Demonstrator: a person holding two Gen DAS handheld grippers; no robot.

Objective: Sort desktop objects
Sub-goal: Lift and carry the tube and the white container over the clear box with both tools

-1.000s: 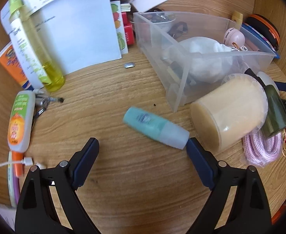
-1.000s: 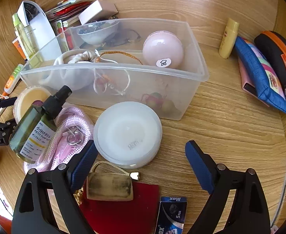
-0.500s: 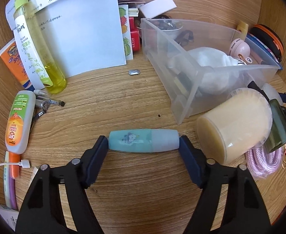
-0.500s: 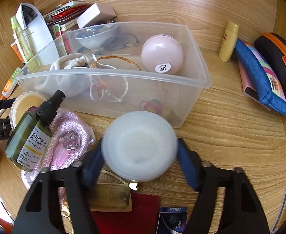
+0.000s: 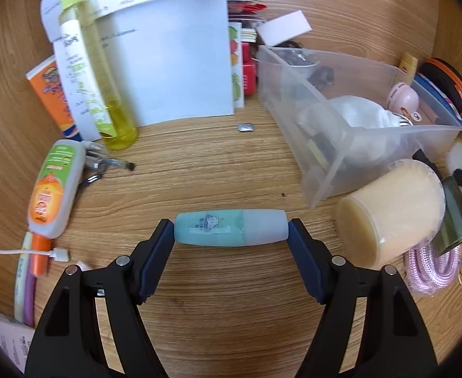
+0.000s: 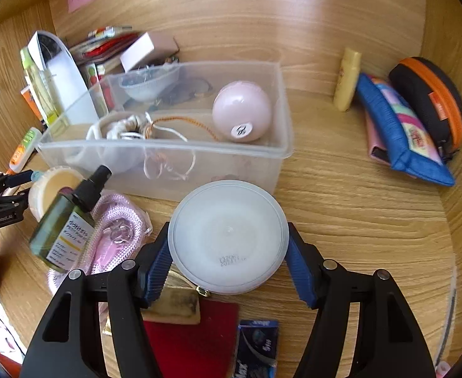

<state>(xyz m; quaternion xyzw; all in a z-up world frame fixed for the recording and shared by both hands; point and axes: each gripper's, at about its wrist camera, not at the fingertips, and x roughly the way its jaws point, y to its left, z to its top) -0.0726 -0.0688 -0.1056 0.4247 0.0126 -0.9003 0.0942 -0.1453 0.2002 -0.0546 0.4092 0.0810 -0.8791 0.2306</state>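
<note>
Left wrist view: a teal roll-on bottle [image 5: 230,227] is held crosswise, its long axis running from pad to pad, the frosted cap toward the right finger and the teal base toward the left. The left gripper [image 5: 231,230] is closed about halfway, its two pads pressed on the bottle's ends; the bottle is carried in front of the clear plastic bin [image 5: 325,170] and to its left, above the wooden desk [image 5: 215,170]. A small cloud sticker is seen on the bottle; its print cannot be read. In the right wrist view, a round white frosted jar [image 6: 227,236] is gripped at its sides by the right gripper [image 6: 228,252], likewise about half closed, and is held just in front of the bin's near wall. A stamped code is seen on the jar's facing flat end, beginning "V320"; the rest is too faint. To the left of the bin's front, a green spray bottle [image 6: 64,220] with an illegible label is seen. "Max" is read on a blue packet [image 6: 257,349] lying nearest the camera, well in front of the bin.
</note>
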